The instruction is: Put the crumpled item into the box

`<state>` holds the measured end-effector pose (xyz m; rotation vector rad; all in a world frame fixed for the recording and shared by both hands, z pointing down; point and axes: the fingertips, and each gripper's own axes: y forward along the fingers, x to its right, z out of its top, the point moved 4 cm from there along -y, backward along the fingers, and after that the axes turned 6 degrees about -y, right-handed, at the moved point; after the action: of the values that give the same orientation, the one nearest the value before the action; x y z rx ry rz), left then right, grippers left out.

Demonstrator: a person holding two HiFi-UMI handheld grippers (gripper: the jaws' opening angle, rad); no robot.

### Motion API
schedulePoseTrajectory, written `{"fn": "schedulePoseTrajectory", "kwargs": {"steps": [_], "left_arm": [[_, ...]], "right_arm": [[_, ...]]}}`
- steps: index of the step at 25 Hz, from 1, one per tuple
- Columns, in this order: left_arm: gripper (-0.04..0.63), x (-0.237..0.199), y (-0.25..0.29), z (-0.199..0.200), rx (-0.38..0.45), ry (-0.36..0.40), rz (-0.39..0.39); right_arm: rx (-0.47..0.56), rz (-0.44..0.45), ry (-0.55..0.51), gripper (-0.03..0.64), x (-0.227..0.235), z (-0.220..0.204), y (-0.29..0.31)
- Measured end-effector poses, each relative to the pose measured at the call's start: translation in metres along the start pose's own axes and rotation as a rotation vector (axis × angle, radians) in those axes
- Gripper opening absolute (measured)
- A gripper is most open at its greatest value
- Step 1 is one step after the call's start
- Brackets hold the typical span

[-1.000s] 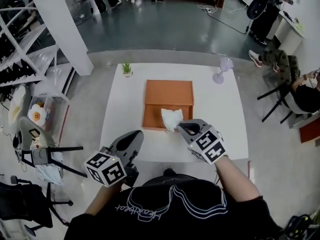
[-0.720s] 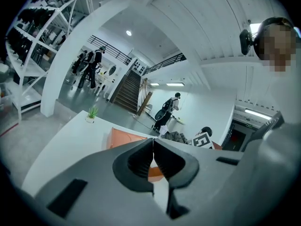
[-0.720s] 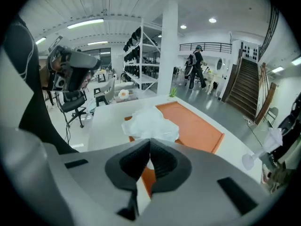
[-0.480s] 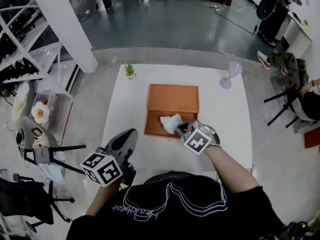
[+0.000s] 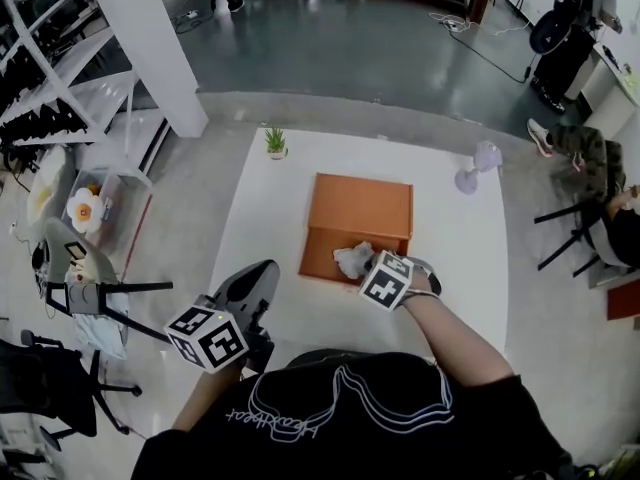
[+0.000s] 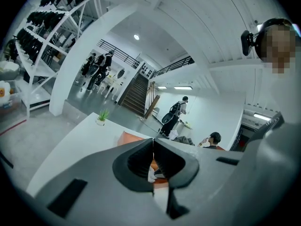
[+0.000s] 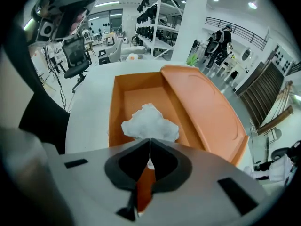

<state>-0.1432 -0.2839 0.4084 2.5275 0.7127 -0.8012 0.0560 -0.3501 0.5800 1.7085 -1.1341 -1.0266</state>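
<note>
An orange box (image 5: 345,240) lies open on the white table (image 5: 262,208), its lid (image 5: 365,204) folded back on the far side. My right gripper (image 5: 364,264) is shut on the crumpled white item (image 5: 351,259) and holds it over the box's near tray. In the right gripper view the crumpled item (image 7: 149,124) bulges out past the closed right gripper (image 7: 150,143), with the orange tray (image 7: 126,102) under it and the lid (image 7: 207,108) to the right. My left gripper (image 5: 264,271) hovers shut and empty at the table's near left edge; the left gripper (image 6: 153,142) has nothing between its jaws.
A small potted plant (image 5: 275,142) stands at the table's far left corner and a pale purple fan (image 5: 480,163) at the far right. A chair (image 5: 85,283) and shelving are on the left. A seated person (image 5: 605,203) is on the right.
My right gripper has carried the crumpled item forward from the box's near edge to over the tray. The left gripper has hardly moved.
</note>
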Motion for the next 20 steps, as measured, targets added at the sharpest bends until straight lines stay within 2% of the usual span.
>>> {"fn": "schedulePoseTrajectory", "kwargs": {"steps": [2,6,10,13,17,20], "left_arm": [[0.006,-0.003,0.001,-0.001,-0.005,-0.008,0.001],[0.006,-0.008,0.003,-0.004,-0.016,-0.012,-0.004],[0.006,-0.006,0.005,-0.006,-0.034,-0.005,-0.024],[0.006,-0.002,0.008,-0.008,-0.051,0.003,-0.046],[0.006,0.007,0.011,-0.016,-0.077,0.005,-0.077],[0.006,0.014,0.013,-0.019,-0.101,0.012,-0.105]], "right_arm": [[-0.002,0.006,0.010,0.020,0.000,-0.002,0.002],[0.033,0.017,0.054,0.101,0.002,-0.001,0.000],[0.088,0.031,0.124,0.194,0.002,-0.003,-0.010],[0.166,0.030,0.219,0.239,0.003,-0.007,-0.021],[0.337,-0.023,0.345,0.225,0.002,-0.017,-0.045],[0.474,-0.025,0.402,0.204,-0.006,-0.014,-0.072]]}}
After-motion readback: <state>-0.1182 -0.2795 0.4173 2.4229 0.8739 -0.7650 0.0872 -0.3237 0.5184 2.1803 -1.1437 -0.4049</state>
